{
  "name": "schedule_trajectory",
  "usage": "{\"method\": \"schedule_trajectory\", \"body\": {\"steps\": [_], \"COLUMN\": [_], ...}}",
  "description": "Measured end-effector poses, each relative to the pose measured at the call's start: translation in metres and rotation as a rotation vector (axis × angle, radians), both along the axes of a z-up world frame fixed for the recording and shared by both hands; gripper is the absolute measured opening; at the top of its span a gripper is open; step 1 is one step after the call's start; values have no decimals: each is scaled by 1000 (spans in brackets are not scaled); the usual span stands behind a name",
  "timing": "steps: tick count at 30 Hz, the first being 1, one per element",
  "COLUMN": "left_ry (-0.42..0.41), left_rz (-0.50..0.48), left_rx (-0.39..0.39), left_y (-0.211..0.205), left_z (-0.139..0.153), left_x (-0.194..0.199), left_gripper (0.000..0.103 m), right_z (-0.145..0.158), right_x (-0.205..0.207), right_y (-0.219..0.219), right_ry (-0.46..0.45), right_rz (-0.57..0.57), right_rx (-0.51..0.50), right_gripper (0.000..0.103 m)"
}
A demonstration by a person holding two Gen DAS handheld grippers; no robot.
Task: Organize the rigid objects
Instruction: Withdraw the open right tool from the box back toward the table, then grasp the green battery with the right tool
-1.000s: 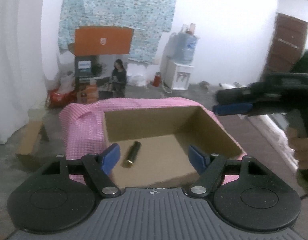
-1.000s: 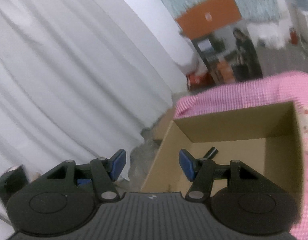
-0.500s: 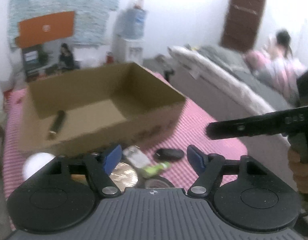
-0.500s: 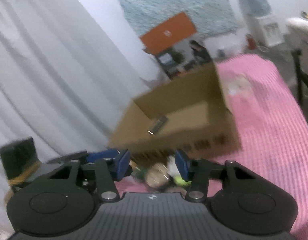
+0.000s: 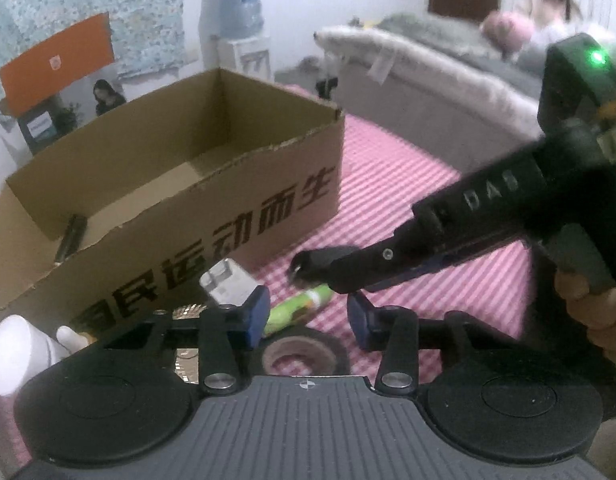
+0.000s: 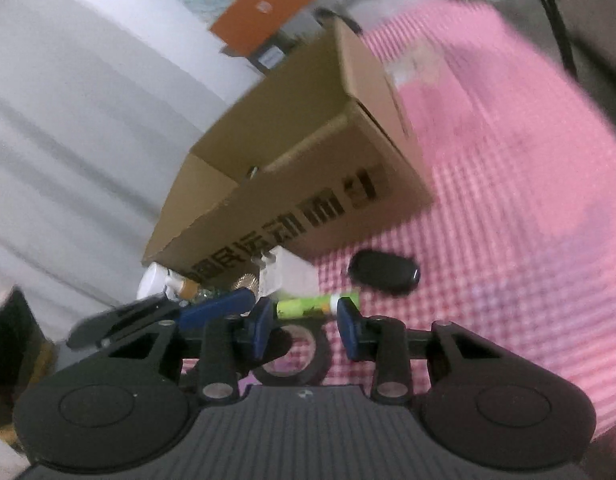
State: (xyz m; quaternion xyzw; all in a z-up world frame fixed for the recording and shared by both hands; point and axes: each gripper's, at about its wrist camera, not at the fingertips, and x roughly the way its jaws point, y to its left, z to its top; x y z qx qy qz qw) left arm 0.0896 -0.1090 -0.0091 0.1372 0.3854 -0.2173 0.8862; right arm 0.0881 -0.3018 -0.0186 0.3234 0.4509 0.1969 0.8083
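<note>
Progress: we judge it early; one dark cylinder [image 5: 71, 237] lies in the cardboard box [image 5: 268, 208], at frame left.
Left to sort: green tube [image 6: 313, 305], black fob [image 6: 383, 272], tape roll [image 5: 304, 354], white plug [image 5: 227, 282], all at lower centre, outside the box.
Left gripper [image 5: 306, 314]: wide, empty.
Right gripper [image 6: 306, 316]: wide, empty.

Water dispenser [image 5: 239, 20], grey sofa [image 5: 435, 68], white curtain [image 6: 68, 120]
</note>
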Motion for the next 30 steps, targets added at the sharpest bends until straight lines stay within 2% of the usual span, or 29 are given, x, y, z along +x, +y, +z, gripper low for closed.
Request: {"method": "schedule_trajectory", "body": {"steps": [4, 8, 12, 18, 25, 30], "left_ry": [-3, -4, 20, 42, 65, 80], "left_rz": [-11, -31, -44, -58, -57, -55], "left_rx": [76, 132, 154, 168, 188, 249], "left_y": [-6, -13, -17, -22, -30, -37], "left_z": [-4, -8, -12, -13, -14, -17], "left_x": [3, 6, 11, 14, 20, 26], "left_gripper": [33, 28, 27, 27, 27, 27], "right_z": [-31, -48, -60, -72, -67, -66], "right_x": [7, 8, 10, 12, 16, 17], "right_y": [-6, -10, -12, -13, -26, -27], "right_ry": [106, 162, 206, 234, 223, 223], "right_rz": [-55, -96, -127, -145, -153, -163], "right_rx": [160, 247, 303, 355, 359, 353], "right_gripper": [38, 38, 38, 37, 37, 37]}}
